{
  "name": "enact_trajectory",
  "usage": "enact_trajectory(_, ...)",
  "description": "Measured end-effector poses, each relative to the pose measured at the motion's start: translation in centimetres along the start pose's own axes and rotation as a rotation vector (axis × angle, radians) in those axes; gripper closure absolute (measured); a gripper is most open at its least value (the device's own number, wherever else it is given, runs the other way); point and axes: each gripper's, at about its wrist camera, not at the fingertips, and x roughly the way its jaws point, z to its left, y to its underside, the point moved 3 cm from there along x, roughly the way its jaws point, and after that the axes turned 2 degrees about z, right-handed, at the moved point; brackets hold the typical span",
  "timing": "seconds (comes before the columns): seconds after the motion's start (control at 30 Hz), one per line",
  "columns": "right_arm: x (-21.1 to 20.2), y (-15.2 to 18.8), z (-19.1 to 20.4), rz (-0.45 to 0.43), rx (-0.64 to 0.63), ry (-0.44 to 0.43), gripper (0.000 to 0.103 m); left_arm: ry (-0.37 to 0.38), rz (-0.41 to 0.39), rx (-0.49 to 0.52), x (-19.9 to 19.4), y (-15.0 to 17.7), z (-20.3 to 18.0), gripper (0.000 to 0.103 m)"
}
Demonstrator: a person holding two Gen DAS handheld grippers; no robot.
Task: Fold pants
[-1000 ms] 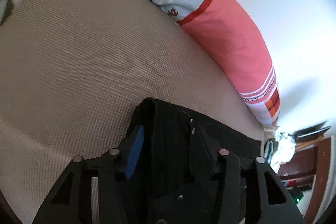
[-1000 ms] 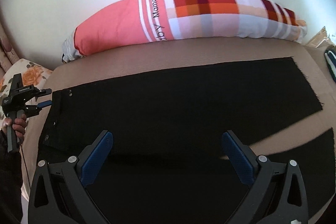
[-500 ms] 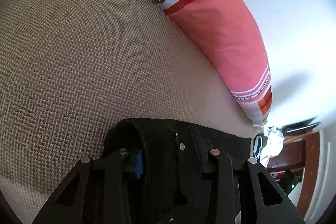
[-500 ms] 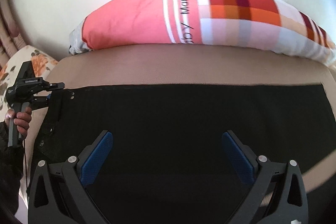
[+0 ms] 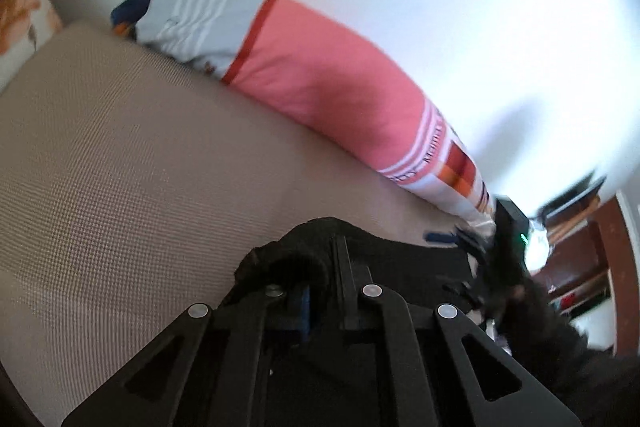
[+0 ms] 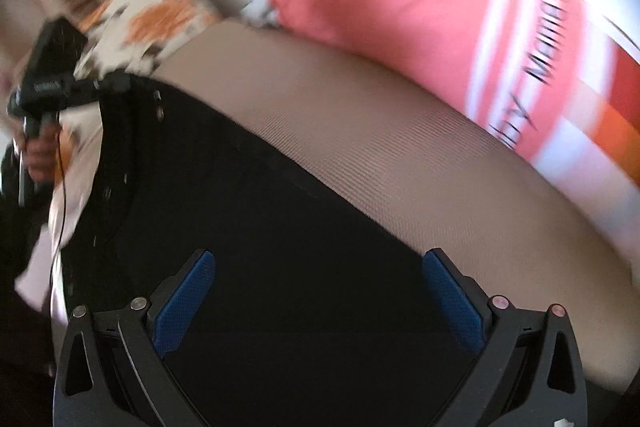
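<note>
Black pants [image 6: 280,227] lie spread on the beige mattress [image 6: 360,131]. My left gripper [image 5: 324,283] is shut on a bunched corner of the pants' waistband [image 5: 304,239], which it holds a little above the mattress. The right wrist view shows this left gripper [image 6: 100,87] at the far left, held by a hand [image 6: 40,147], pinching the waist corner near the buttons. My right gripper [image 6: 320,291] hangs open over the middle of the pants, with nothing between its blue pads [image 6: 184,303]. It also appears blurred as the right gripper [image 5: 460,259] in the left wrist view.
A long pink and checked pillow [image 5: 340,87] lies along the white wall behind the pants. A floral pillow [image 6: 152,15] sits at the head end. Bare beige mattress [image 5: 120,167] stretches left of the waistband. Dark wooden furniture [image 5: 580,247] stands beyond the bed.
The left jaws closed on the waistband corner and lifted it. The right gripper slid along the pants toward the waist and rolled, staying open.
</note>
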Motion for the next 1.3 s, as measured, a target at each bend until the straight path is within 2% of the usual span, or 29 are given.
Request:
enact_trajectory(0.1,1.5,-1.4,-0.9,0.096,-0.09,-0.06,0.013,0.002,-0.022,0.032,-1.2,0.7,-1.6,0.094)
enact_trajectory(0.23,3.9,-3.1,-1.8,0.2,-0.162,-0.126,0.019,0.011,-0.056,0.045,-2.7,1.4,-2.3,0.094)
enact_trajectory(0.33,5.4,-3.6,-2.0,0.267,-0.211,-0.172,0.031,0.005,-0.072,0.048,-3.5,1.8,-2.5,0.094)
enact_trajectory(0.47,6.2,-2.9,-2.0,0.344,-0.242,-0.232,0.053,-0.014,-0.083,0.024,-3.9,1.7,-2.3,0.094)
enact_trajectory(0.6,5.7,-1.6,-2.6,0.389,-0.26,-0.246,0.077,-0.043,-0.086,0.028,-3.8,1.7,-2.7,0.094)
enact_trajectory(0.63,5.3,-1.1,-3.0,0.397,-0.258,-0.238,0.079,-0.043,-0.086,0.025,-3.7,1.7,-2.7,0.094)
enact_trajectory(0.8,4.9,0.8,-4.4,0.435,-0.251,-0.148,0.084,-0.063,-0.086,0.022,-3.3,1.7,-2.6,0.094)
enact_trajectory(0.93,4.3,1.5,-4.4,0.403,-0.242,-0.091,0.093,-0.075,-0.088,0.019,-3.2,1.7,-2.6,0.094)
enact_trajectory(1.03,3.6,1.8,-3.1,0.35,-0.257,0.002,0.097,-0.091,-0.087,0.019,-3.0,1.7,-2.6,0.094)
enact_trajectory(1.1,2.6,2.2,-1.8,0.289,-0.251,0.086,0.098,-0.117,-0.086,0.039,-3.1,1.7,-2.8,0.094)
enact_trajectory(1.3,-2.9,4.0,3.0,0.08,-0.175,0.352,0.098,-0.135,-0.085,0.081,-4.3,2.3,-3.1,0.094)
